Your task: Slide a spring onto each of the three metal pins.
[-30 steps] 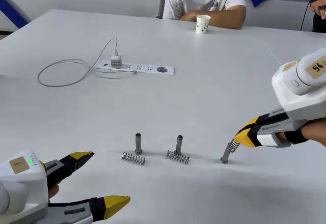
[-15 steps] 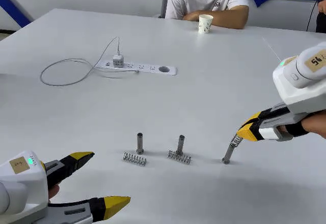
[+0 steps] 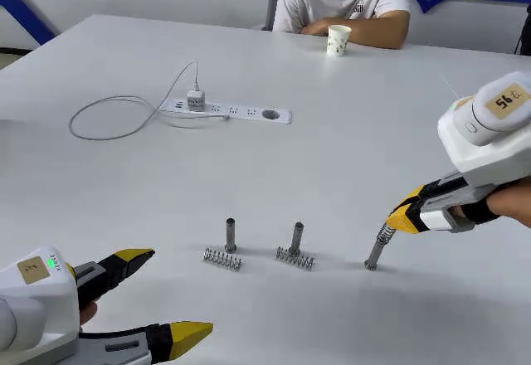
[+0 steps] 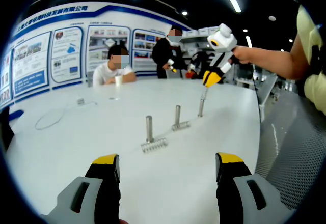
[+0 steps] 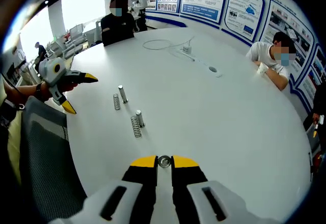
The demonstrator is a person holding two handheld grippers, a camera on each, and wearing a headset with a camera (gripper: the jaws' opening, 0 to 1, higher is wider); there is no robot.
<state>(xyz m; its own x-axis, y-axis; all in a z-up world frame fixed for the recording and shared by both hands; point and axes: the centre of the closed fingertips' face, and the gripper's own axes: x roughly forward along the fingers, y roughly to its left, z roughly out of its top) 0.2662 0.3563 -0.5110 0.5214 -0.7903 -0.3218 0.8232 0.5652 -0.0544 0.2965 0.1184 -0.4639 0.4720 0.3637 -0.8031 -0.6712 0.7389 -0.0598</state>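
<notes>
Found the right gripper clenched on the held spring, yellow tips almost together with the coil's round end between them in the right gripper view. Noted that spring threaded onto the top of the tilted pin directly below the tips, pin base on the white table, shaft leaning up toward the gripper.

Recorded, next out from those tips, the middle pin standing upright, with the middle spring lying flat just beside its base. Recorded beyond that the end pin, also upright, with the end spring flat just beside its base.

Found the left gripper released, jaws wide apart with nothing between them, nearest the end pin and well apart from the right gripper.

Noted well beyond both grippers a power strip with a charger plugged in and a looped cable. Noted farther still a paper cup beside the arms of a seated person.
</notes>
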